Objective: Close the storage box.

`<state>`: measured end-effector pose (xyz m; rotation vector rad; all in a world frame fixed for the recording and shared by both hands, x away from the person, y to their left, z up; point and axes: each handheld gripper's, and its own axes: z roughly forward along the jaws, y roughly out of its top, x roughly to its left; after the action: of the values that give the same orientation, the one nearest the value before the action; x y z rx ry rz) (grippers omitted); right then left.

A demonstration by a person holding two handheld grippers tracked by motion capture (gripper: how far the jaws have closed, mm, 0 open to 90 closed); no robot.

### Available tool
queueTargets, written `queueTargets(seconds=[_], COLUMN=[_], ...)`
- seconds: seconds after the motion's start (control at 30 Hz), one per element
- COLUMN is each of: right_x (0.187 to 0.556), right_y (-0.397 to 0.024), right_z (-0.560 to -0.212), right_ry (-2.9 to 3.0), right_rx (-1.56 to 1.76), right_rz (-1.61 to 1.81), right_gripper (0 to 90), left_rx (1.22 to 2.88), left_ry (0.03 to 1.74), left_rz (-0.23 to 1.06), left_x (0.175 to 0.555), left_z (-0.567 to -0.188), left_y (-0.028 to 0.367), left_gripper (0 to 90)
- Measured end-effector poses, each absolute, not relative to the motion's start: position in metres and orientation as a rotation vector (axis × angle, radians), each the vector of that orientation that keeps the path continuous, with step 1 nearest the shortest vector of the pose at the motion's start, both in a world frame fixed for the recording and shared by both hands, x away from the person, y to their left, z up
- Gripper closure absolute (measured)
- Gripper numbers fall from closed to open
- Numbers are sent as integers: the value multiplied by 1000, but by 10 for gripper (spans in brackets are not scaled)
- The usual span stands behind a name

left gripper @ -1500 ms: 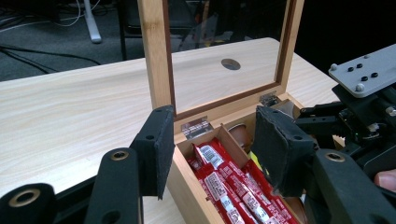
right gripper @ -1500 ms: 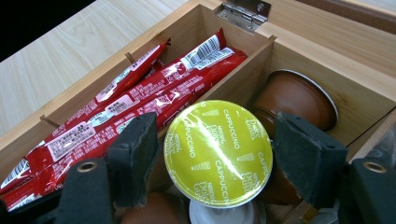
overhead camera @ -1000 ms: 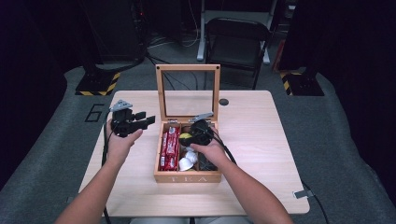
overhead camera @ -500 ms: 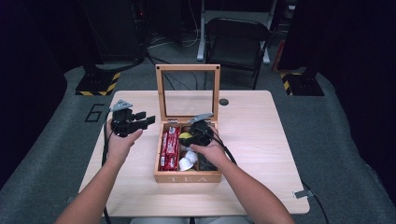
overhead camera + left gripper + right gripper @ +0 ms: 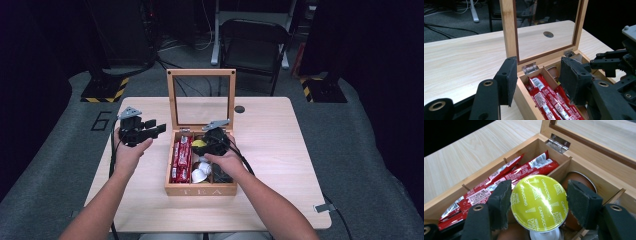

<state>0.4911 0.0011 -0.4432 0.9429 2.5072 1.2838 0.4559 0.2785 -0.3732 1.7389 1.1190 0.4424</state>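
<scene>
A wooden tea box [image 5: 200, 191] stands mid-table with its glass lid [image 5: 172, 100] upright. Red sachets [image 5: 181, 159] fill its left compartment, and white capsules [image 5: 199, 174] lie in the middle one. My right gripper [image 5: 201, 145] reaches into the box. In the right gripper view its pads [image 5: 501, 202] press on both sides of a yellow-lidded cappuccino capsule [image 5: 539, 195], held over the middle compartment beside a brown capsule [image 5: 579, 178]. My left gripper [image 5: 156, 127] hovers left of the box. In the left gripper view the left gripper [image 5: 540, 82] is open and empty, pointing at the box's back left corner.
The table [image 5: 280, 150] has bare wood left, right and in front of the box. A small round hole [image 5: 240, 109] sits behind the lid. A folding chair [image 5: 255, 45] stands beyond the far edge. Cables trail from both grippers toward the near edge.
</scene>
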Motion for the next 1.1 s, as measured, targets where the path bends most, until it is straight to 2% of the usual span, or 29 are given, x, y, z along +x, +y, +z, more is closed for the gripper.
queueTargets(seconds=[0.4,1.1], right_x=[489,488], right_y=[-6,-48], right_z=[-425,-401], right_ry=[2476,2387], right_rx=[926,953], right_rz=[1296,1282], right_gripper=[374,374], left_rx=[1735,1740], left_ry=[1121,1125], left_rz=[444,440], left_x=[455,455], left_z=[-372,-373], left_y=[280,279], left_gripper=[483,483])
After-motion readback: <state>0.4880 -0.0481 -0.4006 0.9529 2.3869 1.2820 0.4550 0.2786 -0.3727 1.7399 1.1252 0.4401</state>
